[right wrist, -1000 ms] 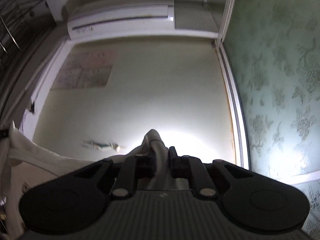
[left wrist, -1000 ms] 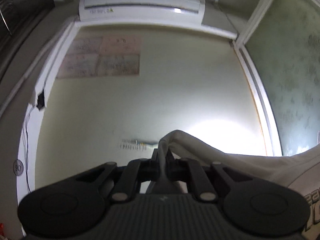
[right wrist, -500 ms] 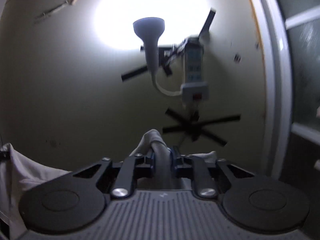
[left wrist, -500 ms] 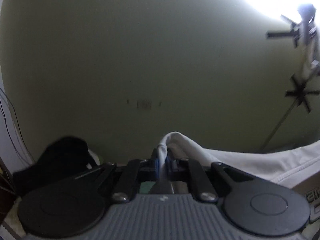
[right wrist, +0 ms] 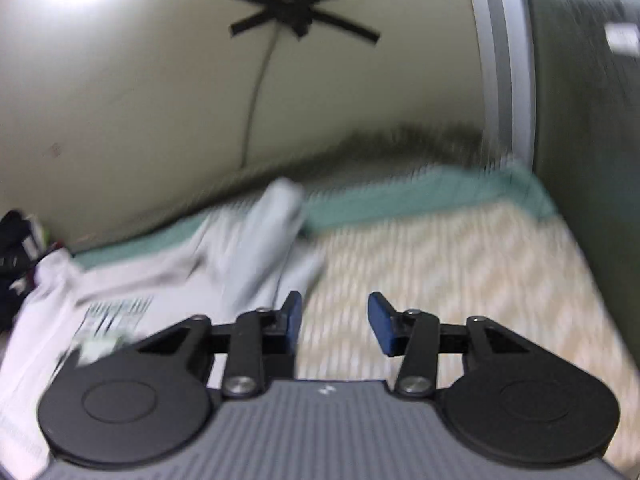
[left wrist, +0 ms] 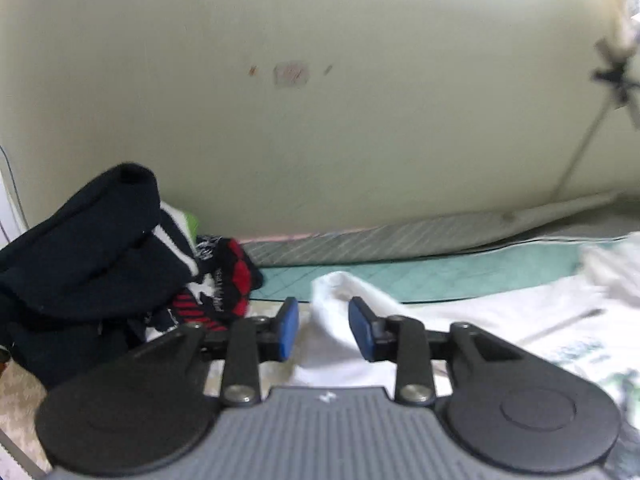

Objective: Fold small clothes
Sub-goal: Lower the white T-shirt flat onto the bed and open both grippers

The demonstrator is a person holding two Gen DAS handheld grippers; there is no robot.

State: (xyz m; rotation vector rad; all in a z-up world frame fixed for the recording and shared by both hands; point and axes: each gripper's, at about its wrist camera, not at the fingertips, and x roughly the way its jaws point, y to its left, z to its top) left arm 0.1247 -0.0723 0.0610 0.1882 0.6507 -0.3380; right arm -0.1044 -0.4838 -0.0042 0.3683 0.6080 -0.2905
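A white printed shirt point(left wrist: 500, 320) lies spread on the bed. My left gripper point(left wrist: 323, 328) is open, its blue pads either side of a raised fold of the shirt's corner without pinching it. In the right wrist view the same shirt point(right wrist: 132, 292) lies to the left, one sleeve bunched up toward the wall. My right gripper point(right wrist: 335, 322) is open and empty over the patterned bedcover point(right wrist: 460, 272), just right of the shirt's edge.
A pile of dark, red and white clothes point(left wrist: 112, 256) sits at the left against the cream wall. A green mat point(left wrist: 440, 272) runs along the wall behind the shirt. A door frame point(right wrist: 504, 60) bounds the bed on the right.
Both grippers swung down from pointing at the ceiling to the bed. Both were shut on the white shirt and have opened, letting it drop onto the bed.
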